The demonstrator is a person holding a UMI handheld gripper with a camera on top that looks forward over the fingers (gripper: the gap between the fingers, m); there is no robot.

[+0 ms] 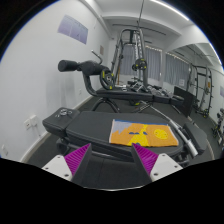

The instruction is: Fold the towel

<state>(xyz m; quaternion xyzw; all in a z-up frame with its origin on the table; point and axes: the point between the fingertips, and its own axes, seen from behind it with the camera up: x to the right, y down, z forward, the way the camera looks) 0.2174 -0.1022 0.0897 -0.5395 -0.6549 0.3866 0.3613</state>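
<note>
1. Gripper view: the gripper (113,161) is wide open with nothing in it, and the orange towel (143,133) lies flat just ahead of its fingers.
2. Risk, I'd guess: pinching only the top layer, or dragging the towel off the edge.
3. It sits on a dark padded bench (95,127) in a home gym, with a weight machine (130,60) behind and white walls.

Gripper (112,163) level; fingers (76,160) spread apart, empty.

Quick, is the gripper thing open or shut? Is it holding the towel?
Hand-held gripper: open, holding nothing. The orange towel lies on the dark bench just ahead of its fingers.
</note>
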